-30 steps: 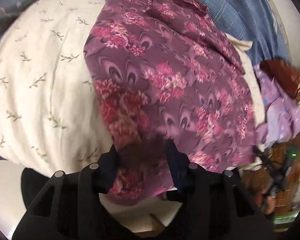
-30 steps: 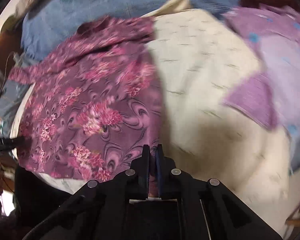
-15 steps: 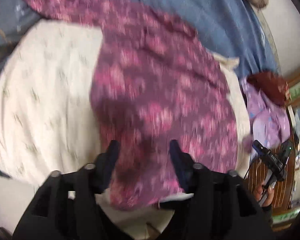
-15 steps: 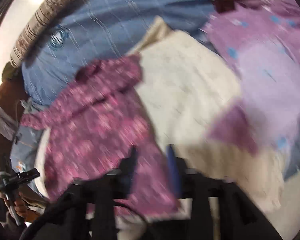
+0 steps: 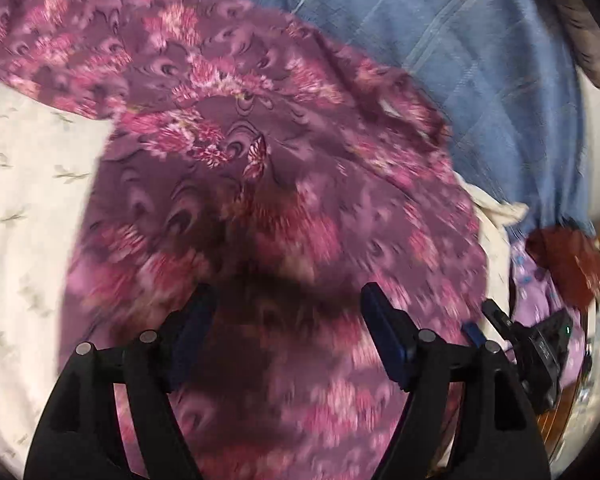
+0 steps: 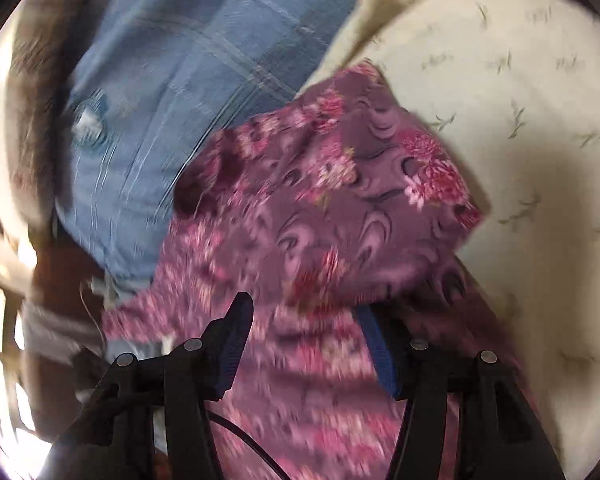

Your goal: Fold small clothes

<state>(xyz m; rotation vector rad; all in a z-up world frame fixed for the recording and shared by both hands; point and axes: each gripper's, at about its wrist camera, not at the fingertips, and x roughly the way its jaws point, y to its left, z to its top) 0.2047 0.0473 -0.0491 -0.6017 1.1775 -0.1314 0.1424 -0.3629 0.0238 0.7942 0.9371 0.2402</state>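
Lying spread across the cream leaf-print cover (image 5: 28, 208), the purple floral garment (image 5: 268, 168) reaches up onto the blue checked blanket (image 5: 480, 64) at its far edge. One corner of it is doubled back over itself in the right wrist view. The left gripper (image 5: 288, 320) hangs over the cloth with its jaws widening, nothing pinched between them. The right gripper (image 6: 304, 332) stands apart too, above the garment's hem, gripping nothing.
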